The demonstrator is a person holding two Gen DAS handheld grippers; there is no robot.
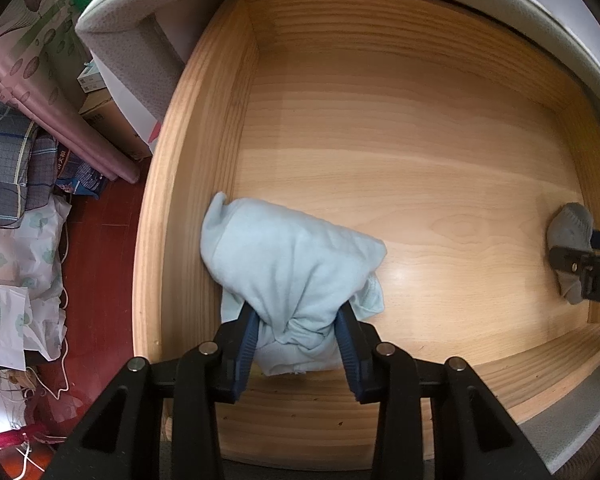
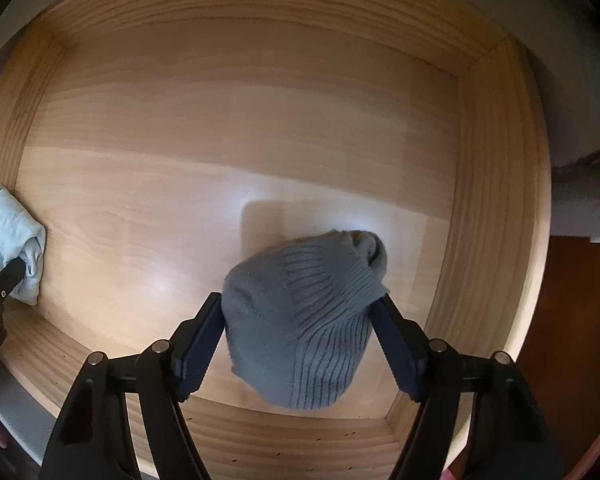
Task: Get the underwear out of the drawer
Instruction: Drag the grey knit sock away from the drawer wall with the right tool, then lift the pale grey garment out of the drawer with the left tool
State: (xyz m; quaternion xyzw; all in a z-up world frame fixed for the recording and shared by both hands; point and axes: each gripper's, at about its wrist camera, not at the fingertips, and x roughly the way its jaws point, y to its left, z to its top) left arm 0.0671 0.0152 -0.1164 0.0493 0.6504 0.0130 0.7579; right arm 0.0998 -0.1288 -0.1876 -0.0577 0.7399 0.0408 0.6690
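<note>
A light blue piece of underwear [image 1: 284,256] lies bunched by the left wall of the wooden drawer [image 1: 204,160]. My left gripper [image 1: 296,312] is shut on its near end, the cloth pinched between the blue pads. The same underwear [image 2: 12,224] and gripper show at the left edge of the right wrist view. A grey ribbed sock [image 2: 300,320] lies near the drawer's [image 2: 496,200] right wall, and my right gripper [image 2: 300,300] is shut on it, a pad against each side. In the left wrist view the sock [image 1: 572,232] and the right gripper's black body sit at the right edge.
The drawer floor between the two cloths is bare wood. A grey padded bed edge [image 1: 132,52] overhangs the drawer's back. Left of the drawer on the red floor are cardboard boxes [image 1: 112,120], folded bedding [image 1: 8,160], white bags [image 1: 24,288] and a loose cable [image 1: 64,360].
</note>
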